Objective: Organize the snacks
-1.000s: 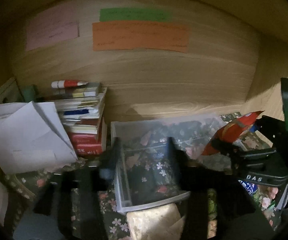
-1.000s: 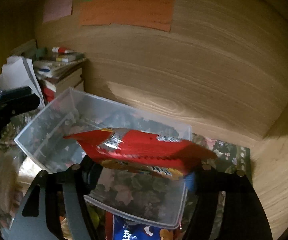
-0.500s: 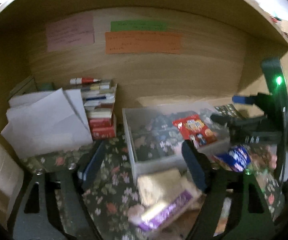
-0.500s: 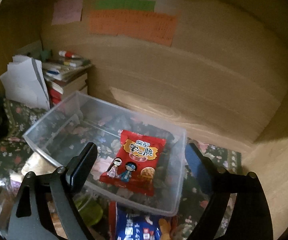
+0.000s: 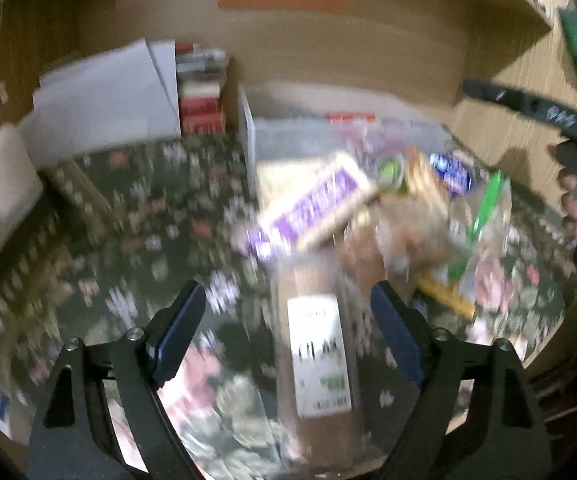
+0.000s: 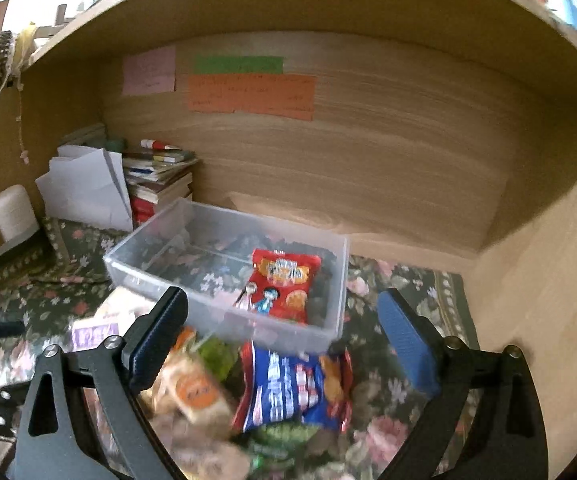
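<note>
Snacks are what I'm sorting into the clear bin [image 6: 224, 280], and the first one is in: the red packet [image 6: 284, 284] that my right gripper [image 6: 284, 328] carried a second ago now lies flat on the bin floor at its right end. My right jaws have just been opening and stand wide with nothing between them, drawn back over the loose pile in front of the bin, where the blue packet [image 6: 292, 388] lies just below them. My left gripper [image 5: 284, 320] has swung away from the bin and down toward that pile; its jaws have also spread and hold nothing, though a brown packet with a white label [image 5: 320, 360] sits between them, untouched as far as the blur lets me judge. One snack is stowed, the rest remain, and I judge that brown packet is next.
</note>
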`<control>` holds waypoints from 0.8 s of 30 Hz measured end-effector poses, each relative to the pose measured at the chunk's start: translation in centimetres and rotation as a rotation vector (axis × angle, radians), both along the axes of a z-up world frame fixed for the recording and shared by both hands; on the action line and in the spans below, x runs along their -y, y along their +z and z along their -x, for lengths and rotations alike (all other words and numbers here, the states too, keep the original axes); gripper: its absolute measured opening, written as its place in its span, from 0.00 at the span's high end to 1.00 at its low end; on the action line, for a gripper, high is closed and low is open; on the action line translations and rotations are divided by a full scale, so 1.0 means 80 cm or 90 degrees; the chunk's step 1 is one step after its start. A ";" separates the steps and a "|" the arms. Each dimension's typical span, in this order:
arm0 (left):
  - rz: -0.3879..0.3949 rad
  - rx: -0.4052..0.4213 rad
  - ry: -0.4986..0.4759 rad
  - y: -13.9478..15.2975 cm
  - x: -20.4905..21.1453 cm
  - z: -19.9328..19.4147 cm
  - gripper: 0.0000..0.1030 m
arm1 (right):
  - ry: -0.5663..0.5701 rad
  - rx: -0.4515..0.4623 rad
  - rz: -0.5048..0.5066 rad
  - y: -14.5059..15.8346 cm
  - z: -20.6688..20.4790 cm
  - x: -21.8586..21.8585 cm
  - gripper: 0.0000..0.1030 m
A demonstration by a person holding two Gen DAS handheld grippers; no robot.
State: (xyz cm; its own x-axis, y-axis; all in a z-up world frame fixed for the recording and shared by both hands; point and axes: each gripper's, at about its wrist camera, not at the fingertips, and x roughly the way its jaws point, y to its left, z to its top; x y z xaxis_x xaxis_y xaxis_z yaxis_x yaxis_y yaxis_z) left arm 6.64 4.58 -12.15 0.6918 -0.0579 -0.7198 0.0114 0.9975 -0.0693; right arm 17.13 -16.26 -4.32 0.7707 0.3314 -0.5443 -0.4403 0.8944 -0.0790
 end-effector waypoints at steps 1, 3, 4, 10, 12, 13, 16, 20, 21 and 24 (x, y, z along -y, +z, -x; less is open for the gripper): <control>0.002 -0.010 -0.001 -0.008 0.002 0.000 0.28 | -0.001 0.001 -0.001 -0.002 0.006 0.001 0.07; 0.007 -0.030 -0.006 -0.020 0.007 0.004 0.40 | -0.006 0.000 -0.005 -0.007 0.022 0.007 0.07; -0.010 -0.021 0.002 -0.025 0.011 0.007 0.43 | -0.007 -0.001 -0.007 -0.008 0.027 0.009 0.06; -0.016 -0.006 0.019 -0.021 0.015 0.018 0.65 | -0.026 -0.005 -0.017 -0.017 0.043 0.031 0.04; -0.017 -0.003 0.022 -0.013 0.013 0.016 0.65 | -0.034 -0.007 -0.025 -0.019 0.046 0.039 0.04; -0.016 0.004 0.024 -0.007 0.011 0.016 0.65 | -0.038 -0.006 -0.027 -0.019 0.047 0.042 0.04; -0.017 0.037 0.029 0.019 0.005 0.013 0.65 | -0.052 -0.009 -0.037 -0.020 0.045 0.051 0.04; -0.023 0.078 0.029 0.058 -0.003 -0.008 0.65 | -0.066 -0.015 -0.046 -0.024 0.039 0.059 0.04; -0.020 0.086 0.026 0.067 -0.005 -0.016 0.65 | -0.069 -0.019 -0.047 -0.026 0.035 0.059 0.03; -0.019 0.109 0.019 0.088 -0.009 -0.047 0.65 | -0.073 -0.030 -0.048 -0.030 0.025 0.062 0.03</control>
State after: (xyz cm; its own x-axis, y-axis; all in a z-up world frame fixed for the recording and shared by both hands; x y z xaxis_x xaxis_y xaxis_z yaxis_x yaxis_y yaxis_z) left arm 10.43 5.29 -5.15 0.8053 -0.0151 -0.5926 -0.0098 0.9992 -0.0388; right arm 15.09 -21.25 -6.76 0.7801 0.2847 -0.5571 -0.3370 0.9414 0.0092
